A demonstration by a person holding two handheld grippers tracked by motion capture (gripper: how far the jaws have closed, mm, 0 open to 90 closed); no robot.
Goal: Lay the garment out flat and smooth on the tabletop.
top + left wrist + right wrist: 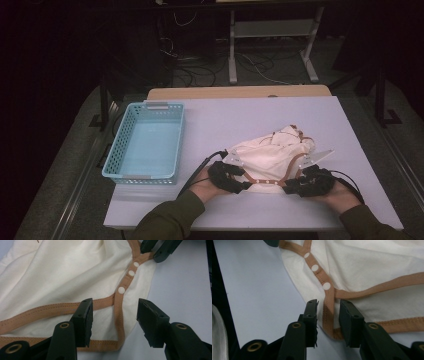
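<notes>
A cream baby garment [270, 155] with brown trim lies crumpled on the white table, right of centre. Its near edge carries a trim strip with three white snaps [131, 273]. My left gripper [244, 183] sits at the garment's near left corner. Its jaws [115, 315] stand wide open, with the trim corner [120, 335] lying flat between them. My right gripper [291, 187] is at the near right corner. There the jaws [328, 312] stand narrowly apart astride the trim corner [328, 320], which lies flat and unpinched. The right gripper's jaw tips [160, 247] appear past the snaps in the left gripper view.
A light blue plastic basket [116, 147] stands empty at the table's left side. Bare white tabletop [225, 115] stretches behind the garment and between it and the basket. The table's near edge runs just under both hands. Beyond the far edge are cables and a metal stand.
</notes>
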